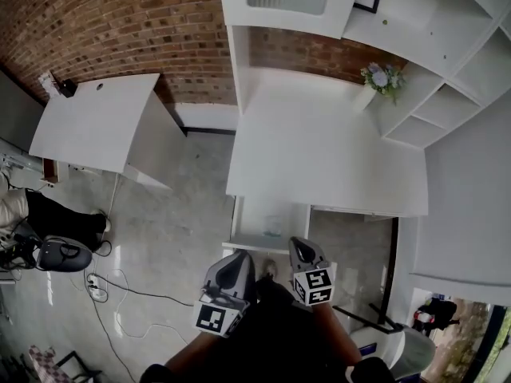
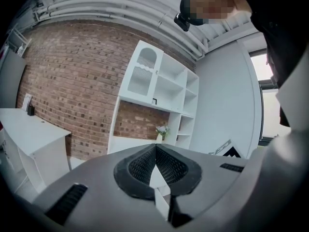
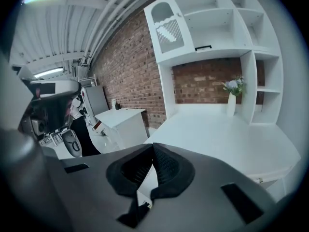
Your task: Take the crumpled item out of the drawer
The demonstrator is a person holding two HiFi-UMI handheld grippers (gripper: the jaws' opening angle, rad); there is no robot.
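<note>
Both grippers are sitting low at centre in the head view, the left gripper (image 1: 242,260) and the right gripper (image 1: 300,247) each pressing its jaws together on nothing. Just above them the drawer (image 1: 249,214) is standing open, holding a small pale crumpled item (image 1: 273,227) whose long axis and heading are too faint to tell.

Brick wall (image 1: 104,14), 10 to 12 o'clock: red-brown, pale mortar grid.
Table (image 1: 319,158), shelf unit (image 1: 447,62): plain white.
Floor (image 1: 176,214): mottled grey.
Flowers (image 1: 382,76), 2 o'clock: lilac-white, green leaves.
Left tool (image 1: 238,260), right tool (image 1: 302,246): grey, black ribbed pads (image 2: 171,167), black-and-white square markers (image 1: 214,317).
</note>
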